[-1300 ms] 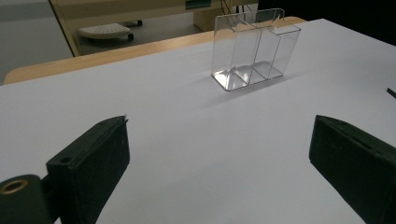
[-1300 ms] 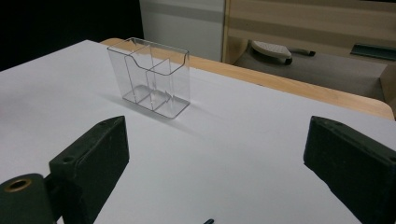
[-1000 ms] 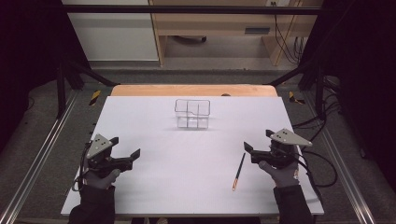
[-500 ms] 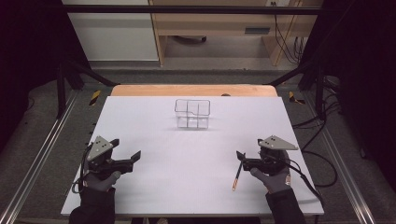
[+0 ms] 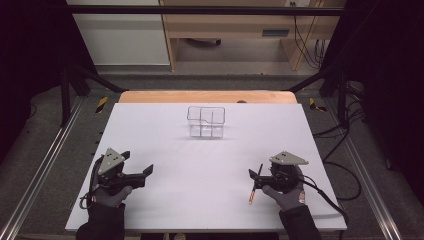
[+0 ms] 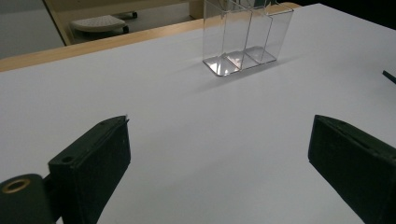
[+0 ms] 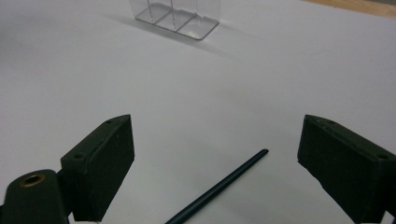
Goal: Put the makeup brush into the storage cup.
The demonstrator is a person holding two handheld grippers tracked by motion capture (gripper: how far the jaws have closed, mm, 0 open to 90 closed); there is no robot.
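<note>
Right gripper [image 5: 256, 176]: you are holding it low over the white table [image 5: 210, 165] with its jaws standing wide apart and nothing pinched between them.
Pen [image 7: 219, 186]: it is lying flat on the table inside the gap of your right gripper's jaws, touching neither. In the right gripper view its dark tip is pointing ahead and toward the jaw on that view's right side, while the shaft is running back toward you, under the gripper. In the high view [image 5: 254, 187] its lighter end is sticking out beside your gloved right hand [image 5: 287, 195], on the side toward your other gripper.
Left gripper [image 5: 145, 172]: you are keeping it just above the table, jaws spread wide and empty, with bare white surface between them in the left gripper view.
Clear organizer [image 5: 206, 121]: it is standing upright well ahead of both grippers, toward the table's far edge. From your right gripper [image 7: 175, 14] it is sitting ahead and off toward the jaw on that view's left; from your left gripper [image 6: 245, 37] it is sitting ahead and a little toward the jaw on that view's right. Its compartments are looking empty.
Left hand [image 5: 107, 197]: you are gripping the tool from behind, well apart from the pen.
</note>
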